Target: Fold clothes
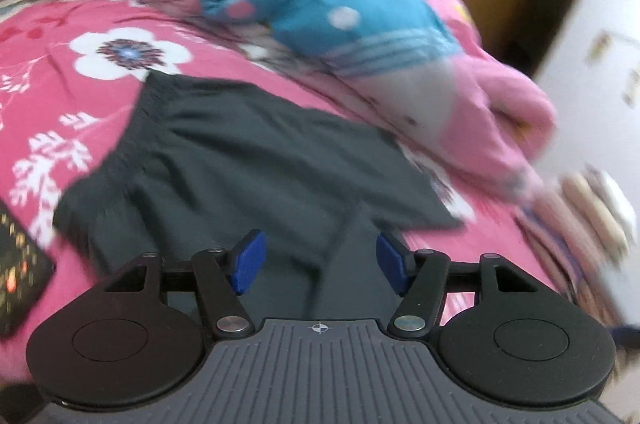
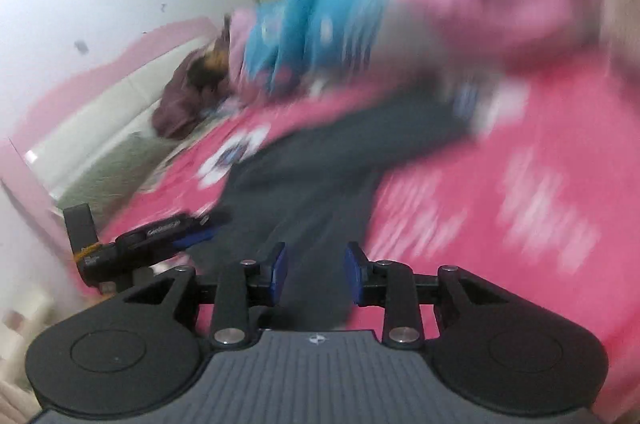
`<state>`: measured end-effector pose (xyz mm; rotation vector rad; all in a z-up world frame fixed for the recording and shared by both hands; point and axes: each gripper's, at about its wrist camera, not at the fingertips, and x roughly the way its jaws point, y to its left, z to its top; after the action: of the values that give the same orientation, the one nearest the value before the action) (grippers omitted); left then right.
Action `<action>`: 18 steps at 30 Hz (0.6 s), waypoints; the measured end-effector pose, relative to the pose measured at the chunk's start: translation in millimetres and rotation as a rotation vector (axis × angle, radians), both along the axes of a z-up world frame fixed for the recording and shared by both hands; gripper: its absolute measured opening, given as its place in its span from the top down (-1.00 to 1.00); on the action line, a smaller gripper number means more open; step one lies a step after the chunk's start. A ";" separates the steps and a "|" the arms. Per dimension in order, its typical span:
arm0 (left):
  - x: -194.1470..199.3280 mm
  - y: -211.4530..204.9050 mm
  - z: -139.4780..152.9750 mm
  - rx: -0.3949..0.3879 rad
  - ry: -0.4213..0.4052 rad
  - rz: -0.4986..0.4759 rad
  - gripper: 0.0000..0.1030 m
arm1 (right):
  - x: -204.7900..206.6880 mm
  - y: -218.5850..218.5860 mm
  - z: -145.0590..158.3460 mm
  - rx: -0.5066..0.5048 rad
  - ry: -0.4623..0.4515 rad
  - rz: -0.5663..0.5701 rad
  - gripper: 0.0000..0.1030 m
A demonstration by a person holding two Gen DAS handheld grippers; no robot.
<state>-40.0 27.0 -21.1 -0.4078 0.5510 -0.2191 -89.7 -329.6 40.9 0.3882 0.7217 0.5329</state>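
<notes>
Shorts point(image 1: 224, 159) lie flat on the bed point(image 1: 60, 63) just ahead of the left claw point(image 1: 318, 260), whose jaws are spread and empty. The right claw point(image 2: 316, 272), part-open and pinching nothing, tips downward over a leg. Risk: a hurried nip could gather the sheet too and spoil the fold.

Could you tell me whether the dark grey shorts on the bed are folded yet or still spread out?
Spread out. The dark grey shorts lie flat on the pink floral bedspread, waistband and both legs showing, no fold visible.
</notes>
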 end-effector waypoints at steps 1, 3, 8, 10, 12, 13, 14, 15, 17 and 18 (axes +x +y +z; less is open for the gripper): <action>-13.0 -4.5 -2.1 0.014 -0.028 -0.049 -0.18 | 1.9 0.3 -18.6 0.075 0.054 -0.012 0.36; -37.3 -16.0 -6.6 0.067 -0.082 -0.154 -0.17 | 5.8 1.0 -55.7 0.226 0.162 -0.036 0.35; -70.4 -43.6 -17.4 0.206 -0.140 -0.291 -0.16 | 29.9 -8.7 -107.1 0.493 0.371 -0.118 0.35; -72.0 -49.9 -22.5 0.220 -0.132 -0.297 -0.10 | 34.4 -9.4 -121.1 0.530 0.433 -0.143 0.35; -72.4 -54.7 -26.0 0.249 -0.135 -0.296 -0.05 | 35.4 -8.0 -129.9 0.569 0.466 -0.150 0.34; -70.2 -57.0 -27.1 0.268 -0.140 -0.299 0.01 | 35.9 -7.2 -134.3 0.588 0.482 -0.153 0.34; -67.1 -59.3 -27.7 0.286 -0.142 -0.303 0.03 | 38.0 -5.9 -138.1 0.602 0.494 -0.153 0.33; -65.6 -61.3 -28.6 0.301 -0.143 -0.307 0.06 | 40.2 -4.6 -141.8 0.614 0.507 -0.152 0.32; -64.0 -63.6 -30.7 0.315 -0.148 -0.315 0.12 | 43.7 -2.8 -149.2 0.637 0.533 -0.152 0.28; -62.5 -65.1 -31.3 0.318 -0.151 -0.321 0.14 | 46.0 -1.8 -154.0 0.647 0.555 -0.156 0.21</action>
<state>-102.4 -38.1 -52.4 0.0085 0.4904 -0.4595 -43.7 -331.4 -113.1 1.2199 1.0317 0.5053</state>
